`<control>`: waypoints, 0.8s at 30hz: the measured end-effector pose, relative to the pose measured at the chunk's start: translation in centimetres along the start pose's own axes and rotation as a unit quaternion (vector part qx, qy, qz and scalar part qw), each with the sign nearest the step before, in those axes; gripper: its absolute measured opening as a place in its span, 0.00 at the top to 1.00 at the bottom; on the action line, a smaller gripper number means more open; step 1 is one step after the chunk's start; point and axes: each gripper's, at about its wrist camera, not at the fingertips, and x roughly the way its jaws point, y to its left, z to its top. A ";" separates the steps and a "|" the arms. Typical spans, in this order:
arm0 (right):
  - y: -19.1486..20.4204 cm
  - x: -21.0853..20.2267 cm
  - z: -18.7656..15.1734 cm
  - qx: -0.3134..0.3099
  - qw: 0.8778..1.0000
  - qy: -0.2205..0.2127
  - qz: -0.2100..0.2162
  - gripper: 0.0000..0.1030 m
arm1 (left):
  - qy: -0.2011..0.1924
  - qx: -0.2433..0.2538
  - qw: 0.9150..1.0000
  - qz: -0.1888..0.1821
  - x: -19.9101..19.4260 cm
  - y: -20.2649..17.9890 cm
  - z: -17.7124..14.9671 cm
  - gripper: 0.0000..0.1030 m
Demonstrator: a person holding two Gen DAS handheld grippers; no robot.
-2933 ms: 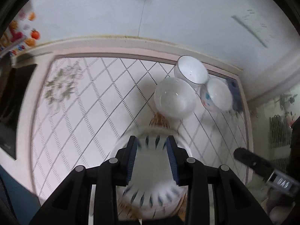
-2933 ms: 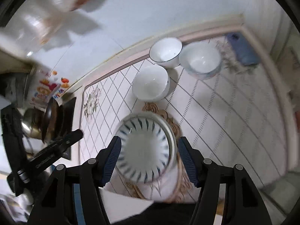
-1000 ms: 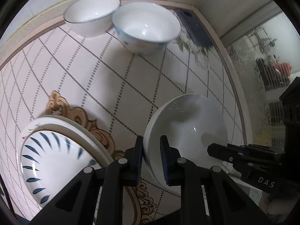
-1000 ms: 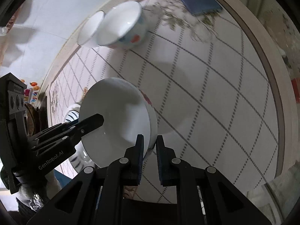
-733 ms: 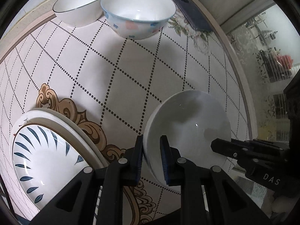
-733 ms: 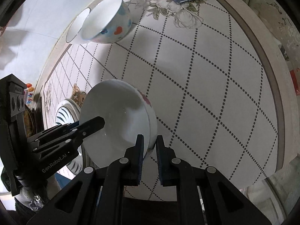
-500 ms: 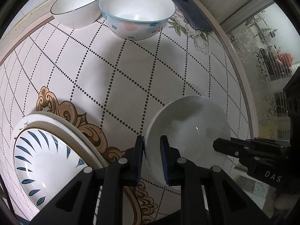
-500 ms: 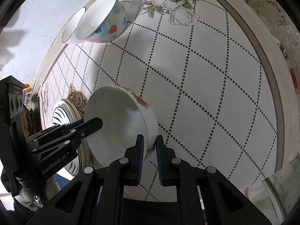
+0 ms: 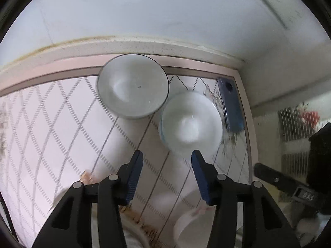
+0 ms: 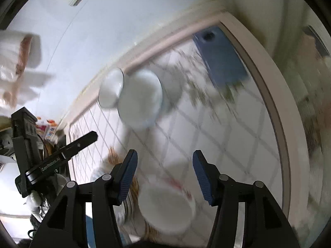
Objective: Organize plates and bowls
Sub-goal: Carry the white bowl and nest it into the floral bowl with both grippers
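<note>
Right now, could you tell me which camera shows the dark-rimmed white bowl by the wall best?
The left wrist view: the dark-rimmed bowl sits near the middle, its whole rim and inside visible, fairly sharp. In the right wrist view the same bowl is small, blurred and partly hidden behind the neighbouring bowl.

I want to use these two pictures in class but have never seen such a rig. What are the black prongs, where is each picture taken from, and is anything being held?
No robot: a person holds a two-finger gripper in each hand, with a camera on each looking along its fingers. One picture shows the left gripper, the other the right gripper. Both have just been opening and hold nothing. On the patterned table stand a dark-rimmed bowl, a pale bowl beside it and a blue phone. A third bowl sits just below the right gripper.
</note>
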 end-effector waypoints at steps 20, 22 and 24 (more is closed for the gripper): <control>-0.1 12.3 7.7 0.036 0.999 0.024 0.008 0.85 | 0.025 0.026 0.997 0.071 7.5 -1.8 3.5 0.93; 0.1 12.3 7.7 0.034 0.999 0.023 0.002 0.85 | 0.025 0.028 0.997 0.071 7.3 -1.9 3.3 0.93; 0.2 12.0 7.5 0.035 0.999 0.024 0.005 0.86 | 0.024 0.029 0.997 0.066 6.4 -1.3 3.1 0.93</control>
